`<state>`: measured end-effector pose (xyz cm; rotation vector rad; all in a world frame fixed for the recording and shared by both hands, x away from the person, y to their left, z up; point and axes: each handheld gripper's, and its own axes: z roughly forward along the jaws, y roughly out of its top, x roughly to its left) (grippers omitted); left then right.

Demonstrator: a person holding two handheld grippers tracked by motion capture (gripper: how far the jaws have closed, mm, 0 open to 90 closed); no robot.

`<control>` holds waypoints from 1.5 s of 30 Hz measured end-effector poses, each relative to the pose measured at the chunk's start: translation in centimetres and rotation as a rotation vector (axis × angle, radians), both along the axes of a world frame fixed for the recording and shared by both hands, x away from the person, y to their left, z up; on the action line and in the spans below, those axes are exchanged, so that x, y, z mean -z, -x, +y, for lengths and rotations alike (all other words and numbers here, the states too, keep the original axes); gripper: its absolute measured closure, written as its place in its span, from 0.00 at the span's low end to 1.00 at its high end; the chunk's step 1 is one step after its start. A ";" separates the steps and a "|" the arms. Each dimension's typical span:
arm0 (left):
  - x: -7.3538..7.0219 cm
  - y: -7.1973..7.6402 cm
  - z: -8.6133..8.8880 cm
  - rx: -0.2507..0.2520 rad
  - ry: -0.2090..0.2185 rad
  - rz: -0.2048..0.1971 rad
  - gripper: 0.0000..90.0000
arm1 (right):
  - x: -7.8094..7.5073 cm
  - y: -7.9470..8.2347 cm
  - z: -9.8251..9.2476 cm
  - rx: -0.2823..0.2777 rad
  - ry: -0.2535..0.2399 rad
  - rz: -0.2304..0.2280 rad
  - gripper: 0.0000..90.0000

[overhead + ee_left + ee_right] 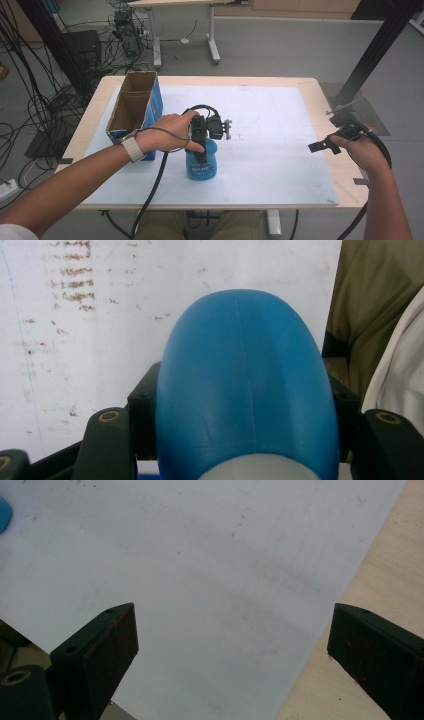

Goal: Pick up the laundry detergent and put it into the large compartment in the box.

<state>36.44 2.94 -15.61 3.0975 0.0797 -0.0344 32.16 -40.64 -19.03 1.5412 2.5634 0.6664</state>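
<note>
White mat (280, 150) bears a blue bottle (202, 165), top hidden by left gripper (201, 150).

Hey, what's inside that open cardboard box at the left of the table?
The cardboard box stands open at the top. The high view shows only bare brown inner walls. Its floor is hidden by the near wall, so whether anything lies at the bottom cannot be told.

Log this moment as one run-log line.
left claw: shut on blue bottle | right claw: open, empty | box: untouched
</note>
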 end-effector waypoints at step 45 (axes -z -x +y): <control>0.0 0.2 -0.1 -0.006 -0.005 -0.003 0.42 | -0.1 0.0 0.0 0.002 -0.005 0.004 0.07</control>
